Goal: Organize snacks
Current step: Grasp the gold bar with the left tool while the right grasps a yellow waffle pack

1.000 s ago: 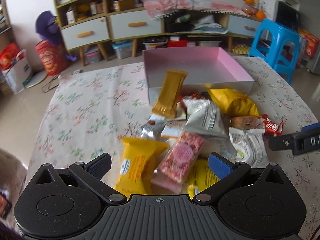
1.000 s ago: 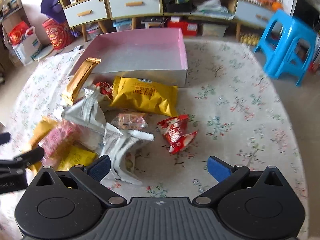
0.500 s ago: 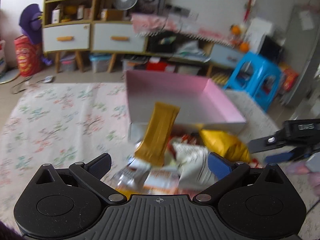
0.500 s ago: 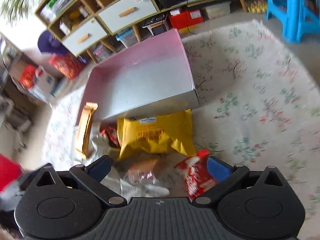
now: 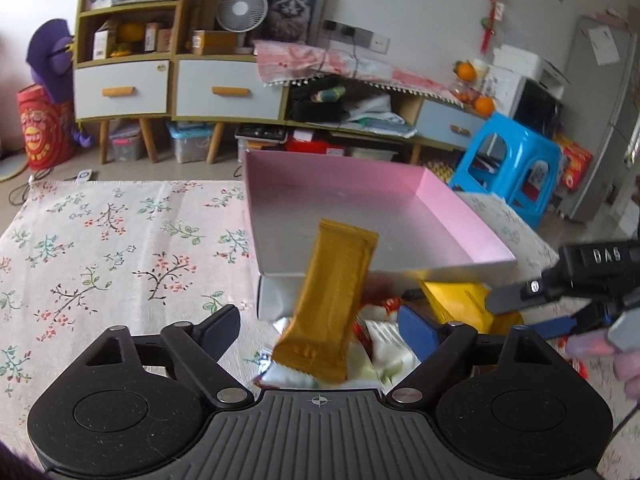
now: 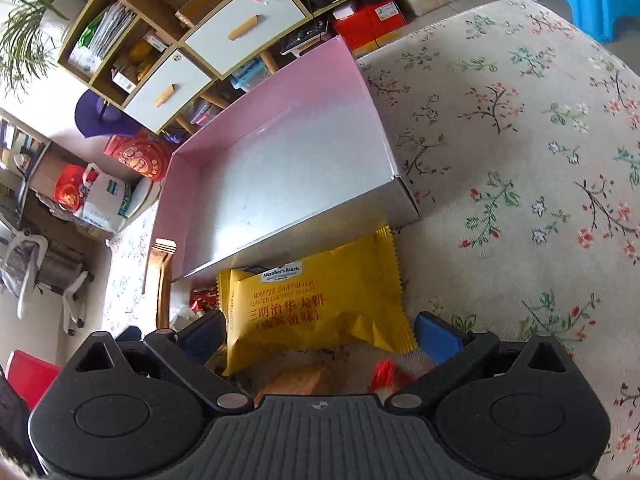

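In the left wrist view the left gripper is seen with its jaws spread wide and nothing clamped, and between them a long golden-brown foil snack bar is propped with its upper end over the near wall of the shallow pink-lined cardboard box; white and red wrappers are heaped under it. Only this view shows the right gripper from the side, reaching in at the right edge over the pile. In the right wrist view the right gripper is likewise seen with jaws wide apart and empty, and what the other view half hides is laid out plainly: a yellow waffle sandwich packet lies flat between the blue fingertips, touching the box's silver near wall, with the snack bar at the box's left corner and a small red wrapper close to the camera. Compared with half a second ago, both grippers are seen lower and nearer the pile, and the yellow packet now fills more of the right view. The snacks and box rest on a cream tablecloth printed with small flowers; behind are a wooden cabinet with white drawers, a small fan and a blue plastic stool
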Motion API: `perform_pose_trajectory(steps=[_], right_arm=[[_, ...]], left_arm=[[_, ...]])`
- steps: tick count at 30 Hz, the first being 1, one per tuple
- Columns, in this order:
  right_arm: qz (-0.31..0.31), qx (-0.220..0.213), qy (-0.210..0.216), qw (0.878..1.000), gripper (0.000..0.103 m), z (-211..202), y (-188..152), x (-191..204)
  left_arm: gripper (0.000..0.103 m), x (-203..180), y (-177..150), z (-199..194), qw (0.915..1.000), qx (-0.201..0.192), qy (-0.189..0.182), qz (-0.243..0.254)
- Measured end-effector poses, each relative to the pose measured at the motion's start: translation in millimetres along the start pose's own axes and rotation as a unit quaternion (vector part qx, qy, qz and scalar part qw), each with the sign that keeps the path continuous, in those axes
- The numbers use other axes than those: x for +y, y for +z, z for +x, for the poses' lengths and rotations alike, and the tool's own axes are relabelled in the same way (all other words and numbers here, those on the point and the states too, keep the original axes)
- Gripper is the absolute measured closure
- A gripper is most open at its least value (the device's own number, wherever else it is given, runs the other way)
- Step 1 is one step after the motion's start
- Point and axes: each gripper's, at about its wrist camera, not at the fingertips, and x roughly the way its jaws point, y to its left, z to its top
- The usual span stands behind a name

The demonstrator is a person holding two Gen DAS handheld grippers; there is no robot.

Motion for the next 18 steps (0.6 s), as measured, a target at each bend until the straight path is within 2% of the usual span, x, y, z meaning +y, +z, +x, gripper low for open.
perform_pose_trajectory(steps=[4,7,9,18], right_arm=[[-0.020,-0.014,-0.009,1.000,0.009,1.3,3.9,1.1],[-0.032,-0.015,0.003,0.999,0.009,3.1,4.2,1.5],[-0.043,-0.013,0.004,0.999,0.009,5.7,3.1,4.3],[-0.101,-0.021,-0.035,0.994,0.009,20.7,-4.1,19.9]], left_arm=[[0.034,1.2,0.8,5.9,1.0000,0.002,0.002,0.003],[0.042,2.5,-0.2,9.4,1.0000,0.004,0.002,-0.002],[0.053,3.5,0.4,11.2,1.0000,0.007,0.004,-0.004],[0.074,2.7,-3.8,14.4,0.9997,0.012,0.021,-0.006]])
